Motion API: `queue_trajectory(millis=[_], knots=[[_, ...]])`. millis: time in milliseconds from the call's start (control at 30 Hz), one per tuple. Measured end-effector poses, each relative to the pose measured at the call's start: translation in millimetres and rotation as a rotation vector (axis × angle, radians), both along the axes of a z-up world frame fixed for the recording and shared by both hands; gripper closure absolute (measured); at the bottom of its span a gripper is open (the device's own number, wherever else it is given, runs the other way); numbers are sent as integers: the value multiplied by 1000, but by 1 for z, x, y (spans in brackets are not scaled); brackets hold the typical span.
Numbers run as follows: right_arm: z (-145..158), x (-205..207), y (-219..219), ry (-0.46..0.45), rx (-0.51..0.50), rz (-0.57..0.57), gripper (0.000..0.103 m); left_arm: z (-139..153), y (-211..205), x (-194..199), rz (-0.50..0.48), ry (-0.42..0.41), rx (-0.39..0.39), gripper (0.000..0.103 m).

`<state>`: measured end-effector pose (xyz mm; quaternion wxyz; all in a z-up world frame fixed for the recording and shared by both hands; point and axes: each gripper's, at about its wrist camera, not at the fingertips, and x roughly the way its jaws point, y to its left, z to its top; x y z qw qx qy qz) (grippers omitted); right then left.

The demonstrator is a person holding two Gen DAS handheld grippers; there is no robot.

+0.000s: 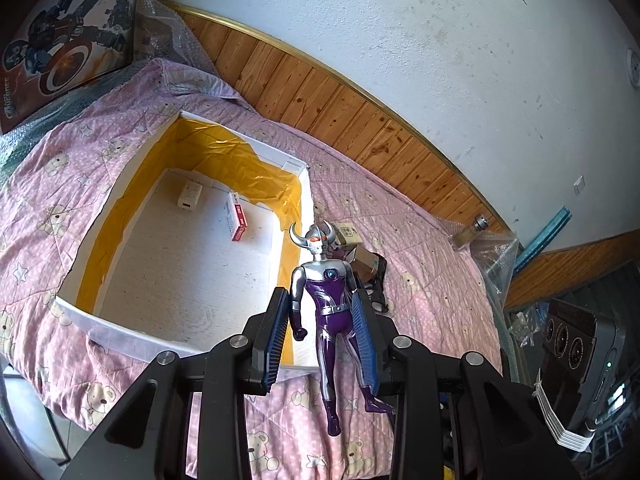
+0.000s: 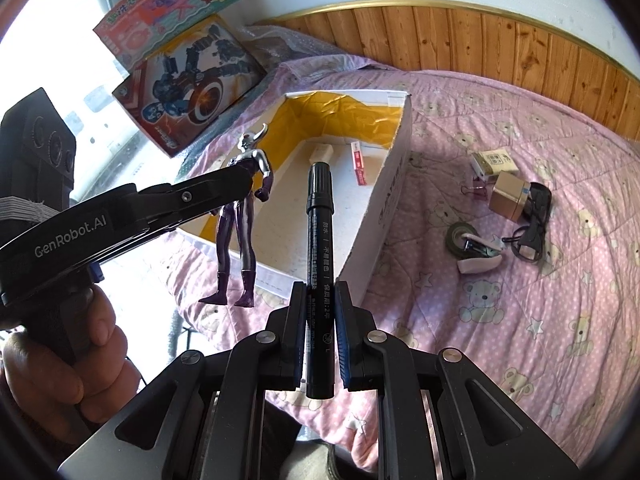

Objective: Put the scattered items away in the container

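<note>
Glossy plastic figure [image 1: 326, 300], silver torso and purple legs with curved horns, hangs upright in the left gripper [image 1: 320, 328], ribbed blue finger pads [image 1: 366, 336] squeezing its waist, right over the near corner of the white container [image 1: 100, 324]. That box is lined with crinkled yellow tape and already holds a red-and-white carton [image 1: 237, 218] and a small white block [image 1: 188, 197]. The right gripper [image 2: 320, 336] clamps a smooth black marker [image 2: 319, 256], cap pointing to twelve o'clock at the box. On the quilted pink bear-print bed [image 2: 520, 320], at two o'clock, lie a tan cube [image 2: 508, 197], a black cable [image 2: 536, 216] and a tape roll [image 2: 460, 238].
</note>
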<state>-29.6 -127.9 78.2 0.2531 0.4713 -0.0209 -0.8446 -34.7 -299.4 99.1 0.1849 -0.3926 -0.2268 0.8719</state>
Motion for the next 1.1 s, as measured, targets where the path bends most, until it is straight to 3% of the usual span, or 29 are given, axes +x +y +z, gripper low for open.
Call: queue_trajectory(millis=[767, 1100], knots=[[7, -54, -48, -4, -10, 88, 89, 4, -46, -48, 95, -28, -75, 69], [-2, -81, -66, -44, 0, 113, 89, -14, -54, -71, 90, -106, -145, 69]])
